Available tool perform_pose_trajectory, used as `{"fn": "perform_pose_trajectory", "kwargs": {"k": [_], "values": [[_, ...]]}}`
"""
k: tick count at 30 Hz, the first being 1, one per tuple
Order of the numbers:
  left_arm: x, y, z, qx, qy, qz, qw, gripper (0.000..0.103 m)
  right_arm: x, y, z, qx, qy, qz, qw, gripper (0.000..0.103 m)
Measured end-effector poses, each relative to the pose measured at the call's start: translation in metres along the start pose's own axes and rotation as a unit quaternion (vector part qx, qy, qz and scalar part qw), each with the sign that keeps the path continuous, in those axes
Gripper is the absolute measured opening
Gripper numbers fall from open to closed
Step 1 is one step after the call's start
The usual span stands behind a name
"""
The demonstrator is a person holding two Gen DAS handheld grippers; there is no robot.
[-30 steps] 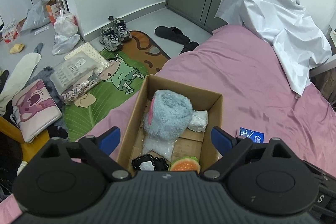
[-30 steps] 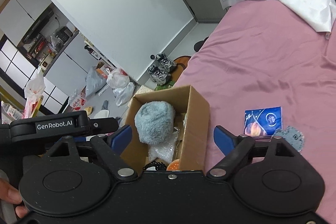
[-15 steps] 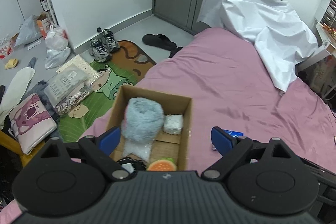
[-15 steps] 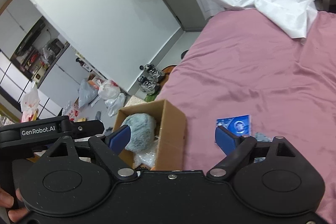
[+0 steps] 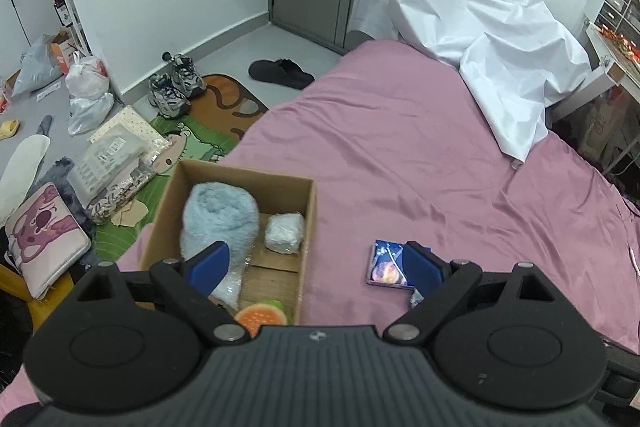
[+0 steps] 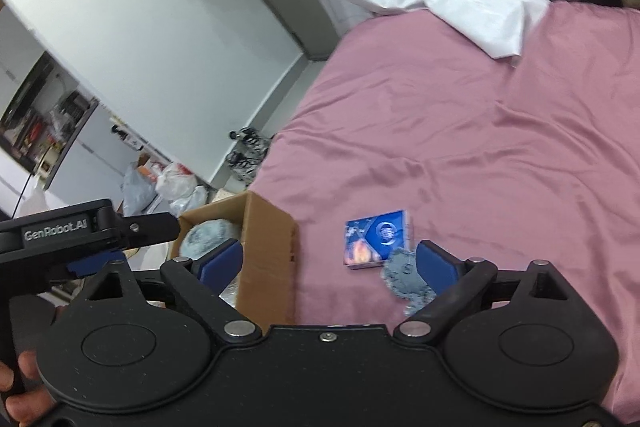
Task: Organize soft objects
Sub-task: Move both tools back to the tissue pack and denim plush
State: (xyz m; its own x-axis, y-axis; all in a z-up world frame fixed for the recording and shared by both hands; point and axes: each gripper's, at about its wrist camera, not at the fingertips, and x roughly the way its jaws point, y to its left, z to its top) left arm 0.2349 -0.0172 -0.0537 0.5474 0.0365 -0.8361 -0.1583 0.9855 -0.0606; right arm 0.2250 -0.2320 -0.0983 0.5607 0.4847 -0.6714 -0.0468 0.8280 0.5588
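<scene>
An open cardboard box [image 5: 308, 227] stands on the pink bed [image 5: 400, 155] near its left edge. Inside lie a fluffy light-blue plush [image 5: 218, 215], a small white bundle [image 5: 285, 233] and a burger-shaped plush [image 5: 262, 313]. To its right on the sheet lies a flat blue packet [image 5: 384, 265], with a small grey-blue fuzzy piece [image 6: 404, 281] beside it. My left gripper [image 5: 316, 265] is open and empty above the box's right wall. My right gripper [image 6: 329, 263] hovers over the box [image 6: 264, 255] and the packet [image 6: 378, 239]; its jaws are opening and grip nothing.
A crumpled white sheet [image 5: 480, 27] covers the bed's far end. On the floor to the left are sneakers [image 5: 172, 91], black slippers [image 5: 280, 73], plastic bags [image 5: 86, 95], a green mat and a pink cushion [image 5: 44, 239]. The left gripper's body [image 6: 80, 231] shows at the right view's left edge.
Both grippers have moved to the right along the bed, so the box slid left in view and the blue packet came between the fingers. The right jaws spread a little wider.
</scene>
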Motion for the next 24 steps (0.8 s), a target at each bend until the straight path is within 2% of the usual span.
{"fn": "perform_pose_trajectory", "kwargs": {"k": [5,9,18,21,24], "values": [[0.014,-0.015,-0.004,0.003,0.013,-0.008,0.9999,0.092,0.006,-0.029,-0.004,0.056,0.008,-0.013,0.998,0.103],[0.026,-0.024,-0.007,0.0,0.023,-0.012,0.9997,0.092,0.009,-0.048,-0.005,0.095,0.009,-0.024,0.995,0.103],[0.056,-0.039,-0.009,-0.028,0.044,-0.015,0.9985,0.092,0.025,-0.083,-0.012,0.196,0.024,-0.009,0.98,0.103],[0.067,-0.045,-0.01,-0.035,0.051,-0.015,0.998,0.092,0.031,-0.087,-0.014,0.206,0.026,-0.011,0.978,0.1],[0.078,-0.048,-0.012,-0.042,0.055,-0.016,0.9975,0.092,0.039,-0.092,-0.016,0.222,0.035,-0.013,0.974,0.088]]}}
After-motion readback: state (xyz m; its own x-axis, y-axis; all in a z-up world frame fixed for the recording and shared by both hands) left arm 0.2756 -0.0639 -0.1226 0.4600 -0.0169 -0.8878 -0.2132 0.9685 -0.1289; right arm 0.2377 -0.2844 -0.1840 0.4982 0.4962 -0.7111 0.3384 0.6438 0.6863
